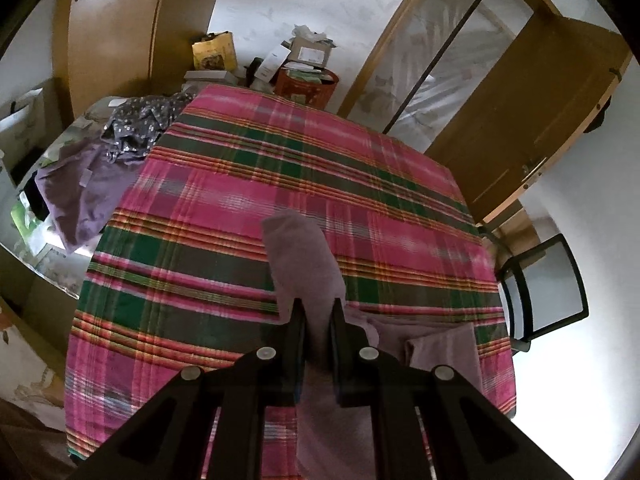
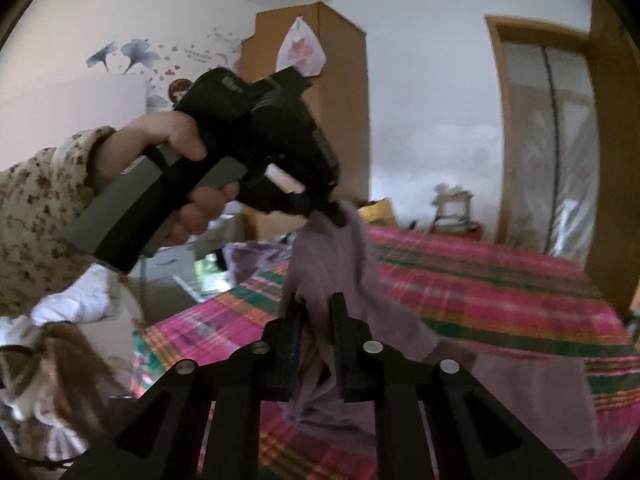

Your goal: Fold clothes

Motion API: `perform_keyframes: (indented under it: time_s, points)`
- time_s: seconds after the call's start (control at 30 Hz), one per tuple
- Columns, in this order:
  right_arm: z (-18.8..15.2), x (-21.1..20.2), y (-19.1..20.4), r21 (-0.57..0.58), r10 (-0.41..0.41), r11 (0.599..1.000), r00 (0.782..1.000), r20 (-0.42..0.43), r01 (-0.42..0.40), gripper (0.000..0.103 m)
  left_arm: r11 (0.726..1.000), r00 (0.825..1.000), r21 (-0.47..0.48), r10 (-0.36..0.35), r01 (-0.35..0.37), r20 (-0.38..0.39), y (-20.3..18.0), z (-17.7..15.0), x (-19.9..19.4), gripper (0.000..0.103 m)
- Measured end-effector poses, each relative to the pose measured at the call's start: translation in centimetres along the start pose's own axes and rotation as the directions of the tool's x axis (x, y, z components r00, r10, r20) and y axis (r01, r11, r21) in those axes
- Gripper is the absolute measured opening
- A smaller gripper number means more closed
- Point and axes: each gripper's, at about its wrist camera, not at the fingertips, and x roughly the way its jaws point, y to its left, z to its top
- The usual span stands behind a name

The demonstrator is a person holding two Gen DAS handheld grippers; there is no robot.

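In the left wrist view, the left gripper (image 1: 319,308) has its jaws drawn narrow and clamped on a mauve garment (image 1: 304,252). A folded flap of it sticks out past the fingertips, its long axis running along the fingers toward the far side of the plaid bedspread (image 1: 240,152). The rest drops back between the jaws, and part spreads on the bedspread just right of them. A heap of purple clothes (image 1: 84,196) lies off the bedspread's left edge.

In the right wrist view, the right gripper (image 2: 318,312) also pinches the mauve garment (image 2: 336,256) between narrow jaws. From there the cloth rises as a steep band to the left gripper (image 2: 336,216), held above the bedspread (image 2: 500,280) in the person's hand (image 2: 176,148). More of the cloth trails right onto the bedspread.
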Motion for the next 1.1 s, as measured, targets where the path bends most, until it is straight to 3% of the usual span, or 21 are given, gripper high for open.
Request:
perform_keyframes:
  time_s: [0.1,0.23,0.27,0.57,0.9,1.1]
  points:
    - [0.1,-0.4,-0.3,0.041,0.052,0.998,0.999,0.013,-0.052,0.025,1.000,1.000,0.000,-0.007,0.007,-0.001,-0.4,0.1,0.1,0.010]
    - [0.4,-1.6,0.1,0.052,0.069,0.996,0.996,0.061,-0.073,0.061,1.000,1.000,0.000,-0.012,0.012,-0.008,-0.4,0.1,0.3,0.010]
    - [0.4,-1.5,0.2,0.056,0.071,0.996,0.995,0.063,-0.075,0.064,1.000,1.000,-0.001,-0.009,0.009,-0.011,-0.4,0.1,0.3,0.010]
    - [-0.1,1.8,1.2,0.101,0.103,0.990,0.994,-0.020,-0.101,0.064,1.000,1.000,-0.022,-0.017,0.017,-0.023,0.1,0.2,0.4,0.010]
    - [-1.1,2.0,5.7,-0.035,0.001,0.999,0.999,0.049,0.000,0.064,0.999,0.998,-0.040,-0.033,0.031,-0.055,0.6,0.5,0.7,0.010]
    - [-1.7,4.6,6.4,-0.035,-0.096,0.995,0.995,0.002,0.096,0.065,0.997,0.997,-0.051,-0.053,0.050,-0.059,0.9,0.6,0.8,0.010]
